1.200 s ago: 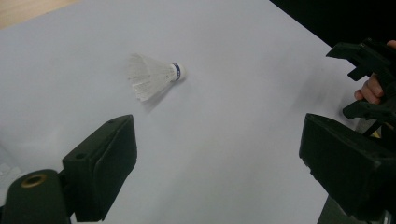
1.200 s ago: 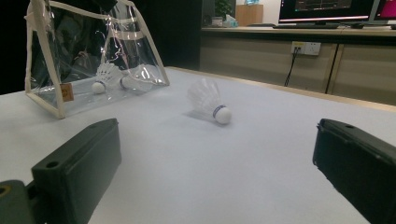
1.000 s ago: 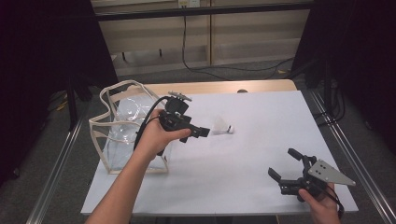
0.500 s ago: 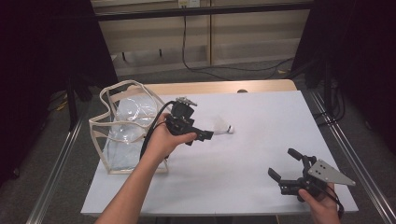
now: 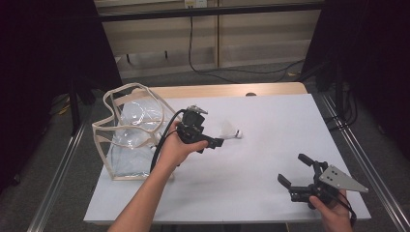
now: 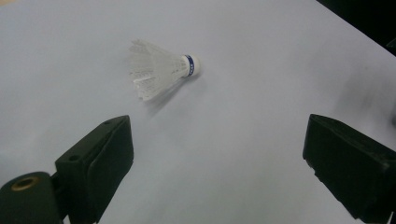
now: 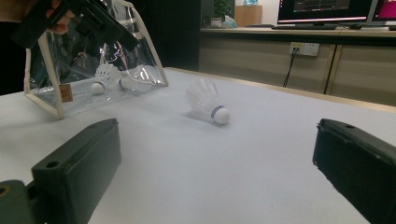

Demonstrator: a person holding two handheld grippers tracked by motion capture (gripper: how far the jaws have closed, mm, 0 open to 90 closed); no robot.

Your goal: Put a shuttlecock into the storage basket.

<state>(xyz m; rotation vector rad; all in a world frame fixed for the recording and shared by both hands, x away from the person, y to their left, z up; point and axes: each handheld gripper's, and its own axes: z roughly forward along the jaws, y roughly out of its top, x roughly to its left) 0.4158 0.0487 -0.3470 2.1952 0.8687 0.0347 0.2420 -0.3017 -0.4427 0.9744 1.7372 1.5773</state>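
The shuttlecock [image 5: 231,133] lies on its side on the white table [image 5: 270,159], near the middle and apart from everything else, just ahead of my left gripper [image 5: 212,142]. In the left gripper view the shuttlecock [image 6: 159,72] sits beyond and slightly to the left-hand jaw's side of the gap; the jaws stand wide apart with nothing between them. My right gripper [image 5: 295,171] rests low at the near right corner of the table, well apart from the target, jaws likewise spread wide and empty. Handling, my judgement: very light, so any nudge from a jaw will likely skid or roll it on the smooth top. The feather skirt looks thin and crushable; the cork nose with its blue band is the firm part. I would take it at the cork or the stem just behind it, with a gentle squeeze only. Orientation: the long axis lies roughly flat on the table, the cork toward the table's right in the high view and the skirt back toward the left gripper. From the right gripper view the cork [image 7: 221,115] faces partly toward that camera. The clear bag [image 5: 130,133] stands at the table's left with at least two more shuttlecocks [image 7: 100,79] inside it.
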